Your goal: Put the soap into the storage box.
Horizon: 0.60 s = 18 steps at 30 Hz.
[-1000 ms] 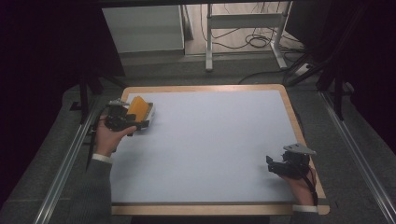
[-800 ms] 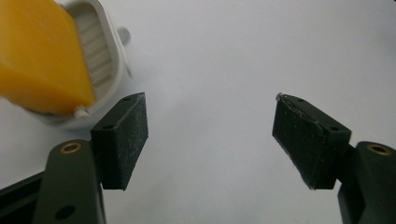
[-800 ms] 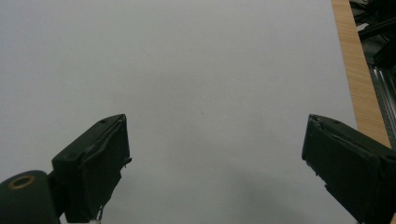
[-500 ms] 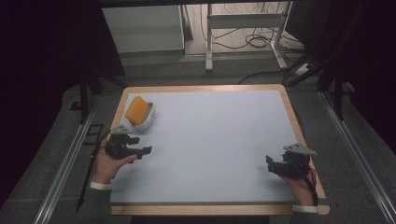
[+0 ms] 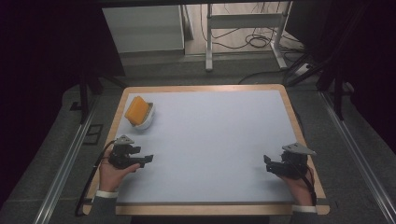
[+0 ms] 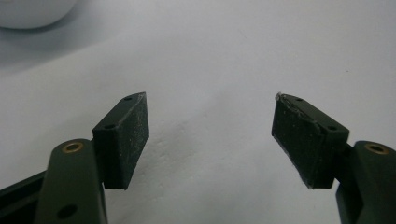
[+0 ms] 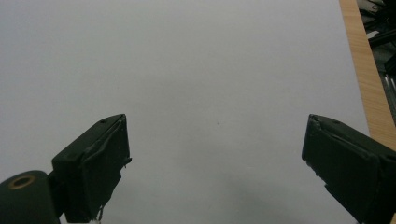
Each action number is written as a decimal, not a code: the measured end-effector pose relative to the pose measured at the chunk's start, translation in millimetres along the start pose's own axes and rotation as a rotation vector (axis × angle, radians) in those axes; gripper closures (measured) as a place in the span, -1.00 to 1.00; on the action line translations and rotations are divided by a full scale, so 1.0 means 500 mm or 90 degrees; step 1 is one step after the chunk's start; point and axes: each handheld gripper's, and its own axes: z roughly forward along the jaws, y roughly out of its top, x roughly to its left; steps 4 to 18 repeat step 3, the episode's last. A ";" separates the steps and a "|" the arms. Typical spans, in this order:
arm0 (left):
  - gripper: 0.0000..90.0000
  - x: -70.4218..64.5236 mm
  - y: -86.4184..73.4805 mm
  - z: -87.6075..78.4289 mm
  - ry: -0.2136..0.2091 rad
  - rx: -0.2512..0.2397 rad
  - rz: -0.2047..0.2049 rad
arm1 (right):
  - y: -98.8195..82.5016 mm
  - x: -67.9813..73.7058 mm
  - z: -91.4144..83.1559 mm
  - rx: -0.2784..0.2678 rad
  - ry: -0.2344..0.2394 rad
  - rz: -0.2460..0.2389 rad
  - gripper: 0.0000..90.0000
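Item: orange sponge-like block (image 5: 137, 109), seated in a small white bowl (image 5: 144, 122).

Location: bowl at the far left corner of the table (image 5: 210, 140), just inside its wooden rim. All places below are reckoned from this bowl.

Progress, by my judgement: the block lies in the bowl and nothing grips it, so the placing looks done. What is left appears to be no more than resting my hands; I see no other loose thing on the table to handle.

Condition of item: block is orange, flat-faced, tilted, its upper end leaning over the bowl's far-left rim. Bowl white, rounded, upright; its curved edge (image 6: 32, 11) shows in the left gripper view.

My left tongs (image 5: 145, 160): nearer me than the bowl, well apart from it, jaws apart and empty, white surface between the pads (image 6: 125, 140).

My right tongs (image 5: 267, 164): far across the table from the bowl, near corner, jaws wide apart, empty (image 7: 215, 158).
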 end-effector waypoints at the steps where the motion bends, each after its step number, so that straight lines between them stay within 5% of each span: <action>1: -0.40 0.000 0.000 0.000 0.000 0.000 0.000 | 0.001 0.001 0.000 -0.001 0.000 -0.002 -0.83; 18: -0.41 0.002 -0.002 0.002 0.010 -0.003 -0.001 | 0.001 0.003 0.000 -0.002 0.002 -0.003 -0.83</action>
